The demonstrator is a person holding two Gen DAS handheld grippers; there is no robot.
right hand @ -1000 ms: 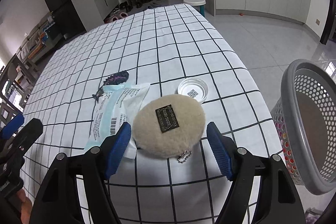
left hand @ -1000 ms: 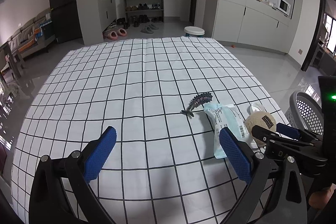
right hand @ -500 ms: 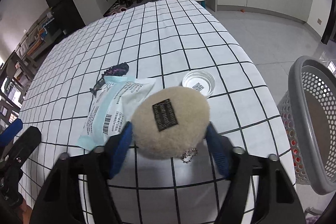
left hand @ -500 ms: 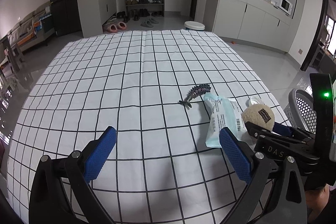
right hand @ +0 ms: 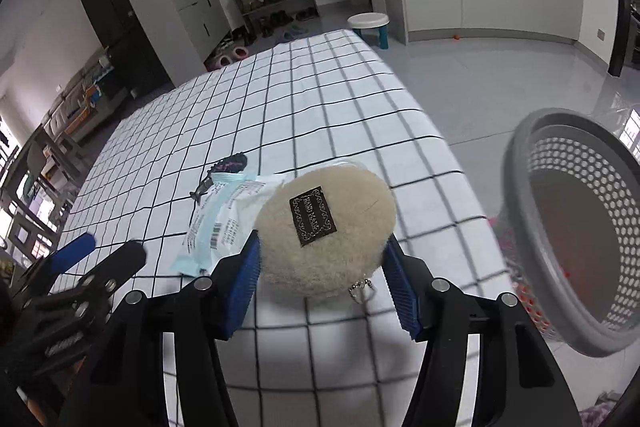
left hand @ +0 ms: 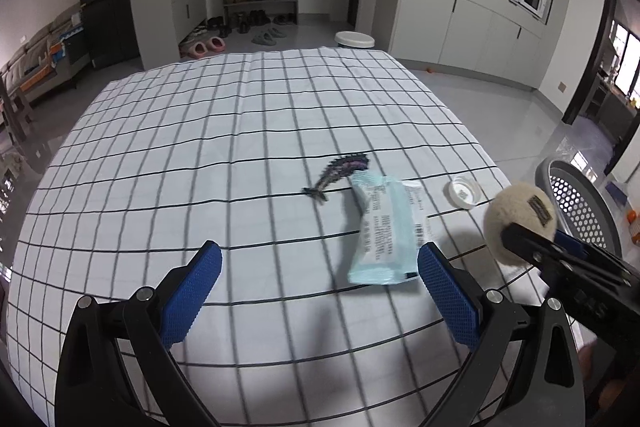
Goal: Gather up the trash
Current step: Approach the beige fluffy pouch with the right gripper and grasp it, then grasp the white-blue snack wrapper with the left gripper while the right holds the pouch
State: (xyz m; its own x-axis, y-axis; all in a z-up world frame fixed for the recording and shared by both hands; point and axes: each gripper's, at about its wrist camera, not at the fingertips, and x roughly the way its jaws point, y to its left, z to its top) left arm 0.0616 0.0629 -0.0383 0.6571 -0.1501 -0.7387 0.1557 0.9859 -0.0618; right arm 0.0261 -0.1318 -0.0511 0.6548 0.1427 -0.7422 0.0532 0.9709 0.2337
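A round beige fluffy pouch with a dark label hangs above the checked tablecloth, raised off it between the blue pads of my right gripper. The jaws are closing and the pads press its sides. The left wrist view shows the same pouch at the right, in front of the grey basket. My left gripper is open over the cloth and holds nothing. A pale blue packet lies just beyond its right finger. A dark fish-shaped item and a small white lid lie farther on.
The perforated grey basket stands on the floor past the table's right edge. The packet and the fish-shaped item lie left of the pouch. A white stool stands beyond the table's far end.
The right gripper's jaws have closed in on the fluffy pouch and lifted it off the cloth, toward the basket side. The left gripper has drawn back a little, still open.
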